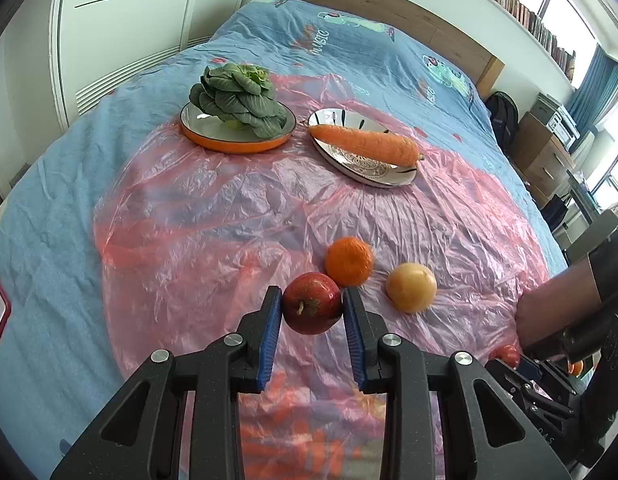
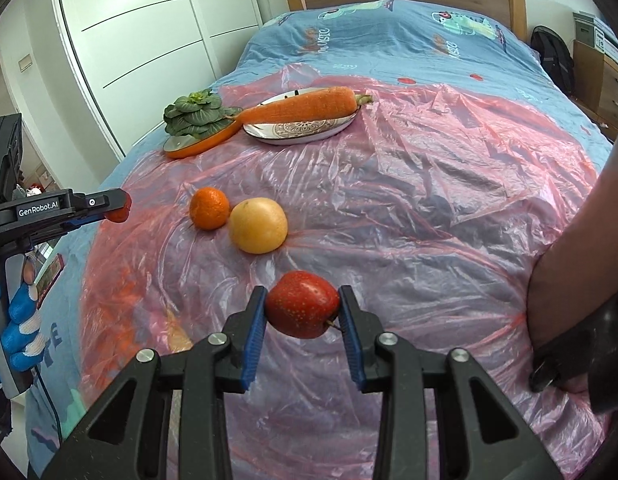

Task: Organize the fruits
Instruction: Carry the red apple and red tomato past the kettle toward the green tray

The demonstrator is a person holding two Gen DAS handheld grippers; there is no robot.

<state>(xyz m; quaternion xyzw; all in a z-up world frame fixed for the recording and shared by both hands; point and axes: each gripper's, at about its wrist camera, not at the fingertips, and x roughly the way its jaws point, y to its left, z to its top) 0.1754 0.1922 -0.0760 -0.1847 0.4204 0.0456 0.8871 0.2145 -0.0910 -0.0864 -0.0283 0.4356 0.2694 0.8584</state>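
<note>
Left wrist view: left tool [image 1: 312, 307] clenched on an apple [image 1: 311, 304], lifted off the bed [image 1: 49, 208]; tangerine [image 1: 348, 261] and yellow fruit [image 1: 411, 287] lie on plastic sheet [image 1: 213, 208].

Right wrist view: right tool [image 2: 301, 307] grips a second apple [image 2: 301, 304] above the sheet; carrot [image 2: 297, 111] rests on plate [image 2: 305, 131] toward the headboard.

red apples [image 1: 312, 305] [image 2: 302, 304]: clamped, airborne | orange [image 1: 348, 261], yellow fruit [image 1: 411, 287]: on sheet
</note>
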